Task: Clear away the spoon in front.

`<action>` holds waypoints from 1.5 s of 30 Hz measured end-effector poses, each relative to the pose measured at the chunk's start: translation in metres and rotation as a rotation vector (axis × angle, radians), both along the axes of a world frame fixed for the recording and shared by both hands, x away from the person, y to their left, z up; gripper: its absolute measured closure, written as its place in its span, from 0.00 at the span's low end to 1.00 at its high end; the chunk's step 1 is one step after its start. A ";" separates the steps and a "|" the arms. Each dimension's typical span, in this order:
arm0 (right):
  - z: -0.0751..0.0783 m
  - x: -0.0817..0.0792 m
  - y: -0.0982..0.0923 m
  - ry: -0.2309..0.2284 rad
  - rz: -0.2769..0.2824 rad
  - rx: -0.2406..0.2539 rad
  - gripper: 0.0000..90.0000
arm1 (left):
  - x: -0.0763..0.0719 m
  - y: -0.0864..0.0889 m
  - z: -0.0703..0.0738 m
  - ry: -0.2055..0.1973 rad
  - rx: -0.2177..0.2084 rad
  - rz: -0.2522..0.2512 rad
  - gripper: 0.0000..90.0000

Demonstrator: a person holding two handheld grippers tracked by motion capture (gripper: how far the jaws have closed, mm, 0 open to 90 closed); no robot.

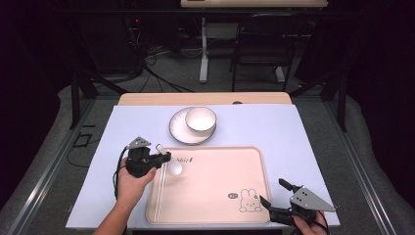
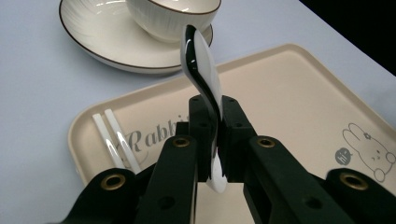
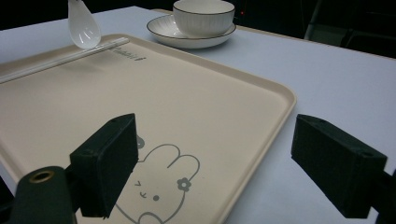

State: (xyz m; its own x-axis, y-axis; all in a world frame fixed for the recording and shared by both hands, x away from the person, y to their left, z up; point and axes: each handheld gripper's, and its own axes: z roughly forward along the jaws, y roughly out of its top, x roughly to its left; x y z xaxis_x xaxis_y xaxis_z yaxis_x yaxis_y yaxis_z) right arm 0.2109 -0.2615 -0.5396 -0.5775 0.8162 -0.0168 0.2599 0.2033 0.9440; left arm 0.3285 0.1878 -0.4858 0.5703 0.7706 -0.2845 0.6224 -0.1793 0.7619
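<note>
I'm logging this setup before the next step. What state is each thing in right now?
Left claw: shut on the spoon.
Spoon: held above the tray, bowl end forward.
Right claw: open, holding nothing, at the tray's near corner.
Chopsticks: lying side by side on the tray.
Bowl: upright on the plate.
Plate: flat on the table, beyond the tray.
Tray: flat on the table.

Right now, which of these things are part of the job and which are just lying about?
In use:
- spoon, clamped in the left tongs
- tray, where the spoon hangs over the chopsticks

Lying about:
- bowl on its plate
- right tongs, open and holding nothing
- chair behind the table
</note>
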 end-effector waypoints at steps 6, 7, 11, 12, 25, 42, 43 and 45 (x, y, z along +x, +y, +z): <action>0.000 0.000 0.000 0.001 -0.003 -0.001 0.16 | -0.011 0.001 -0.003 0.009 0.017 -0.012 0.94; 0.000 0.000 0.000 0.001 -0.003 0.001 0.16 | -0.014 0.001 -0.004 0.013 0.018 -0.016 0.94; 0.000 0.000 0.000 0.004 -0.007 0.002 0.16 | -0.021 0.002 -0.006 0.014 0.031 -0.032 0.94; 0.000 0.000 -0.001 0.005 -0.007 0.002 0.16 | -0.023 0.002 -0.006 0.017 0.037 -0.039 0.94; 0.000 0.000 0.000 0.004 -0.008 0.000 0.16 | -0.031 0.001 -0.009 0.083 0.038 -0.066 0.94; 0.000 0.001 0.000 0.005 -0.007 0.001 0.16 | -0.016 0.003 -0.018 0.227 0.049 -0.066 0.93; -0.001 0.001 0.000 0.006 -0.006 -0.002 0.16 | -0.015 0.002 -0.018 0.229 0.051 -0.062 0.92; -0.001 0.001 0.000 0.006 -0.006 -0.002 0.16 | -0.013 0.002 -0.019 0.229 0.058 -0.057 0.92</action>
